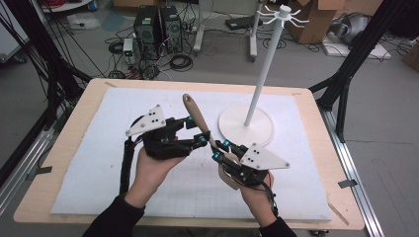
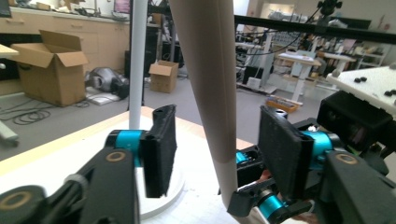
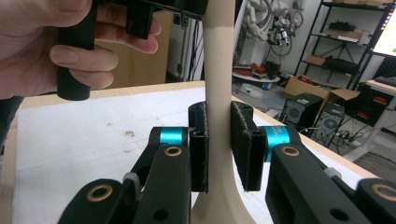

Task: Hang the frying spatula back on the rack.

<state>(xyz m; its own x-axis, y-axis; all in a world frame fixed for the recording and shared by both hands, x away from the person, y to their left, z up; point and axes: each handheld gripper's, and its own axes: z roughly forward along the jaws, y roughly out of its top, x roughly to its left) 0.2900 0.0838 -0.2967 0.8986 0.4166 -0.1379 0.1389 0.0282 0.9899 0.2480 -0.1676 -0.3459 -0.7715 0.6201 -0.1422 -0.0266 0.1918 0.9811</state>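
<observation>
A wooden spoon [image 1: 196, 114] is held above the white mat, handle pointing away and up, bowl low by the right hand. My right gripper [image 1: 218, 149] is shut on its thin neck [image 3: 219, 70], pads pressing both sides. My left gripper [image 1: 196, 131] is open, and the thicker handle [image 2: 208, 70] passes between its spread jaws without touching either pad [image 2: 159, 154]. In the left gripper view the right gripper [image 2: 261, 196] grips the spoon just below. A hand [image 3: 56, 42] holding the left gripper appears in the right gripper view.
A white stand with a round base [image 1: 257, 133], tall pole [image 1: 264, 64] and hooks on top [image 1: 284, 15] stands just right of the spoon. The white mat [image 1: 99, 163] covers a wooden table [image 1: 54, 163]. Black frame posts [image 1: 341, 84] flank the table.
</observation>
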